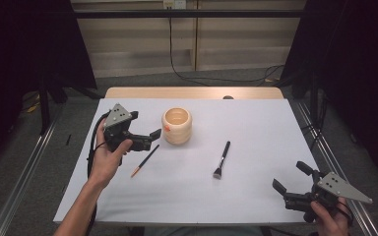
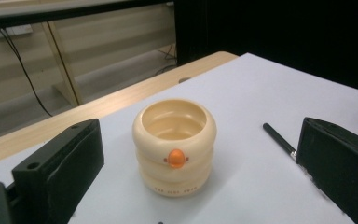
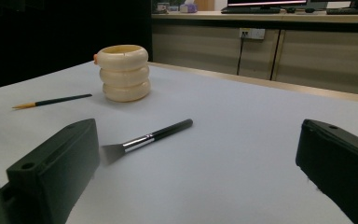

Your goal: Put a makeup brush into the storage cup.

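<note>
Now we hold both grippers, left [image 1: 145, 133] and right [image 1: 288, 182], with jaws spread wide and empty. Our left faces the cream holder [image 1: 176, 126], standing upright mid-table; it looks rigid, light and smooth, best taken across its ribbed sides.

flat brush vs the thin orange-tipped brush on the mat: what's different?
The flat brush has a wide grey bristle head and a silver ferrule; the thin brush ends in a fine orange tip. The flat brush lies right of the cream holder, nearer the right tool; the thin brush lies just below the open left tool. Both have black handles and lie flat on the mat, ungripped.
</note>
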`<state>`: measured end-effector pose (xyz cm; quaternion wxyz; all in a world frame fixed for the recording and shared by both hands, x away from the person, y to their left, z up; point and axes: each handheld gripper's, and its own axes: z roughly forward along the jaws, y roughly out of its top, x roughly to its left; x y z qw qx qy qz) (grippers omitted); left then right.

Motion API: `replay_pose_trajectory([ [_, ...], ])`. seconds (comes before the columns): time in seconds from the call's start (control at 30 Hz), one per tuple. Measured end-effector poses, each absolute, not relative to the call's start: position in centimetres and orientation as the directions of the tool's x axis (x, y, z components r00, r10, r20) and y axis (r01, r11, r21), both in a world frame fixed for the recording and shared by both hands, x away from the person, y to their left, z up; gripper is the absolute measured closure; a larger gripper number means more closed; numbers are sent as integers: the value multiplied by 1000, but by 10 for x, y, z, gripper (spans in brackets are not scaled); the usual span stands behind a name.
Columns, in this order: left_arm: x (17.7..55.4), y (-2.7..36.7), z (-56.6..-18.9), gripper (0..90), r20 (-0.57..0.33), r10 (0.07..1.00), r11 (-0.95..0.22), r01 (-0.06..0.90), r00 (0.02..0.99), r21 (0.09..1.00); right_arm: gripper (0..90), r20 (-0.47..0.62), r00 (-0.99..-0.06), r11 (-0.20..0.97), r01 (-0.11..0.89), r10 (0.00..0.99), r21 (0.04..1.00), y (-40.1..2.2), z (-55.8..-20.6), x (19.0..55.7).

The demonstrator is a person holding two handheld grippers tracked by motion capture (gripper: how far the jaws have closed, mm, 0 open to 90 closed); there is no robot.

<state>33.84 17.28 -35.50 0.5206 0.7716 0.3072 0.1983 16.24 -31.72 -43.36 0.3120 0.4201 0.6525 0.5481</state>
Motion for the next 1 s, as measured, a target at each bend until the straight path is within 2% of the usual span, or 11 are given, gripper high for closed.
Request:
replay_pose_trajectory([
  [0.4, 346, 170, -355, 15, -35, 662, -414, 404, 748, 815, 0, 52, -451, 47, 206, 891, 977, -318, -434, 161],
  [0.53, 348, 166, -360, 36, -13, 668, -477, 442, 744, 760, 0, 51, -451, 50, 209, 891, 977, -318, -434, 161],
  [0.77, 354, 161, -369, 35, -58, 676, -511, 524, 735, 682, 0, 48, -452, 54, 209, 891, 976, -318, -434, 161],
  [1.0, 358, 156, -377, 35, -64, 685, -558, 579, 726, 594, 0, 51, -452, 51, 211, 891, 976, -318, -434, 160],
])
